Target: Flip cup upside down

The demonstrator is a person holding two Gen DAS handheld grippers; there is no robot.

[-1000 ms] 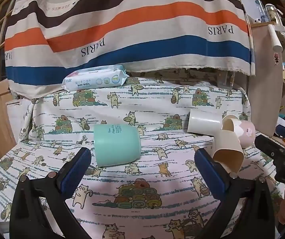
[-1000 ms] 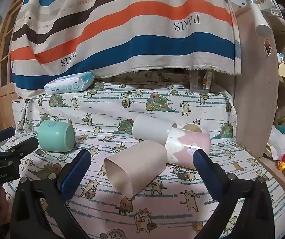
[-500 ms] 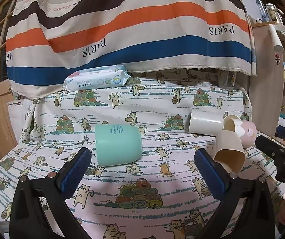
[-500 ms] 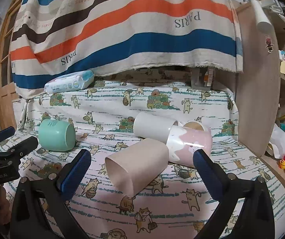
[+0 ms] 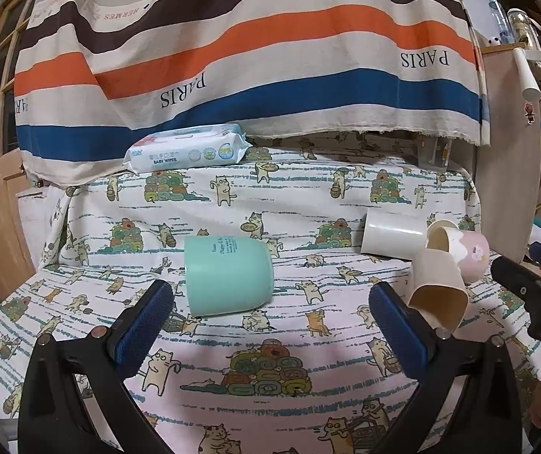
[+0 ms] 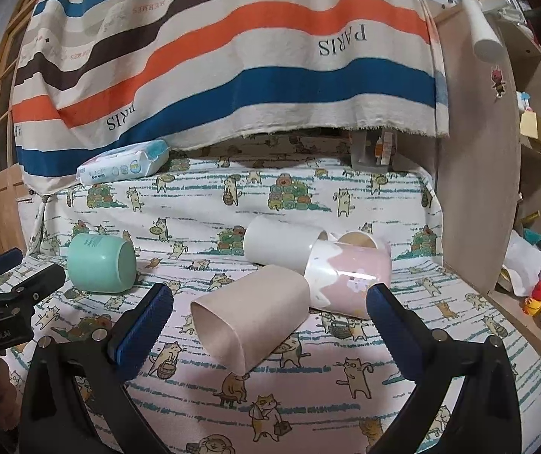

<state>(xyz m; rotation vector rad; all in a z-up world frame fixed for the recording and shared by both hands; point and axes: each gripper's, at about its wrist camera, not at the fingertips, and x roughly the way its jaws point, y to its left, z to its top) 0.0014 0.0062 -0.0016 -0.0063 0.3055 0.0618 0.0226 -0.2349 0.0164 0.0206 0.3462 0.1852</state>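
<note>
Compared with a second ago, both views are sitting a little closer to the cups, and nothing on the cloth is lying differently.

Nearest in the left wrist view, the left gripper [image 5: 270, 314] is hovering over the cat-print cloth [image 5: 270, 378] with its blue-padded fingers [image 5: 143, 323] spread wide and grasping nothing. Just beyond the left finger, the mint green cup [image 5: 229, 274] is lying on its side on the cloth, printed text facing up, untouched. Its mouth cannot be made out from here, so whether anything is inside cannot be told.

Nearest in the right wrist view, the right gripper [image 6: 269, 316] is likewise hanging released, fingers [image 6: 393, 325] wide apart and empty. Between them, a little beyond, the beige cup [image 6: 249, 319] is lying on its side, its open mouth facing the camera and showing nothing inside. Touching its far end, the pink-and-white cup [image 6: 346, 280] is also lying on its side. Behind that, the white cup [image 6: 282, 246] is lying down too, touching the pink-and-white cup. The mint green cup [image 6: 100, 263] is lying well apart to the left of the beige cup.

Farthest back from the mint green cup, a pack of baby wipes [image 5: 187, 153] is resting at the cloth's far edge, under a hanging striped fabric [image 5: 251, 49] printed "PARIS".
</note>
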